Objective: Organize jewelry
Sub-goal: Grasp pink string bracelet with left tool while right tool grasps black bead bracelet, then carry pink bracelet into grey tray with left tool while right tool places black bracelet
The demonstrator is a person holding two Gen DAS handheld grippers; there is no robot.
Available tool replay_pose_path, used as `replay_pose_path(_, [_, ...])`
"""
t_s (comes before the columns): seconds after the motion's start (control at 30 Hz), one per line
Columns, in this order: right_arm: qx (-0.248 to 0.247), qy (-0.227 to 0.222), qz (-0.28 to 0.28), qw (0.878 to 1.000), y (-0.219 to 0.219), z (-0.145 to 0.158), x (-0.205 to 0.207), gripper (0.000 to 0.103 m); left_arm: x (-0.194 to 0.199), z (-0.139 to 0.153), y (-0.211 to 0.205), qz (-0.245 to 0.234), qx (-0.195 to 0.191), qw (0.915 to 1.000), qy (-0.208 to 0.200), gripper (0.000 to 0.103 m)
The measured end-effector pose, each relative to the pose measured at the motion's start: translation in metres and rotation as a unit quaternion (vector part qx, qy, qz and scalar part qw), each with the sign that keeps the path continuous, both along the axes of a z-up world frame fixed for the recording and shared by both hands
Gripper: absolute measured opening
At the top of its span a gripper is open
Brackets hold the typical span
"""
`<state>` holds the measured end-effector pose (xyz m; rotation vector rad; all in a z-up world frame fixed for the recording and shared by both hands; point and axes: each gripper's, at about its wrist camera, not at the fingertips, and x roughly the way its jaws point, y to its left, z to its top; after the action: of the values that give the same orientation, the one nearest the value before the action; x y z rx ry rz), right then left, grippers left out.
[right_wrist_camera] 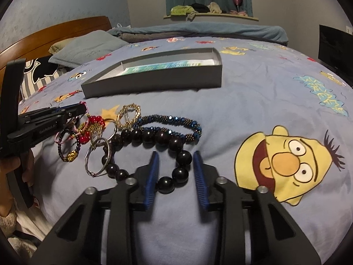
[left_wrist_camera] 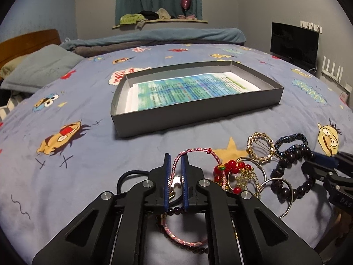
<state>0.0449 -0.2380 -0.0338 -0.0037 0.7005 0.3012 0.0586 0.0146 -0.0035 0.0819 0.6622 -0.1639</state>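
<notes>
My left gripper is shut on a pink braided cord bracelet, which runs between its blue pads. To its right lies a jewelry pile: red beads, a gold ring brooch, silver hoops and a blue beaded bracelet. My right gripper straddles one side of the large dark bead bracelet. Its pads stand beside the beads with slivers of sheet showing, so it reads as open. A grey open box lined with printed paper sits beyond the pile.
Everything rests on a blue cartoon-print bedsheet. A pillow and folded blankets lie at the far side. A dark screen stands at the right. A person's hand holds the left gripper.
</notes>
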Motion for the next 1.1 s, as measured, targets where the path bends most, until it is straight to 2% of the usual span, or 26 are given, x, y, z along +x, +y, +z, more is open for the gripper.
replay_pose_path(0.07, [0.004, -0.001, -0.002, 1.0, -0.001, 0.0, -0.001, 0.026, -0.001, 0.0, 0.001, 0.0, -0.003, 1.0, -0.001, 0.008])
replay_pose_path(0.13, [0.006, -0.006, -0.006, 1.0, -0.003, 0.001, -0.002, 0.014, -0.002, 0.001, 0.002, 0.0, -0.006, 1.0, -0.004, 0.005])
replay_pose_path(0.3, [0.007, -0.026, -0.004, 1.0, -0.004, 0.007, -0.007, 0.014, -0.009, 0.008, 0.007, 0.002, -0.018, 0.9996, -0.022, 0.004])
replay_pose_path(0.47, [0.0, -0.085, -0.002, 0.996, -0.003, 0.024, -0.021, 0.014, -0.024, 0.022, 0.01, 0.003, -0.027, 0.9975, -0.065, 0.004])
replay_pose_path(0.77, [-0.039, -0.154, 0.01, 0.987, 0.01, 0.056, -0.027, 0.014, -0.032, 0.049, 0.006, -0.009, -0.021, 0.9949, -0.098, 0.004])
replay_pose_path(0.97, [-0.044, -0.168, 0.016, 0.985, 0.009, 0.081, -0.016, 0.014, -0.028, 0.067, 0.008, -0.015, -0.016, 0.9939, -0.108, 0.004])
replay_pose_path(1.1, [-0.047, -0.178, 0.014, 0.983, 0.009, 0.101, 0.001, 0.014, -0.011, 0.084, 0.014, -0.017, -0.012, 0.9936, -0.111, 0.004])
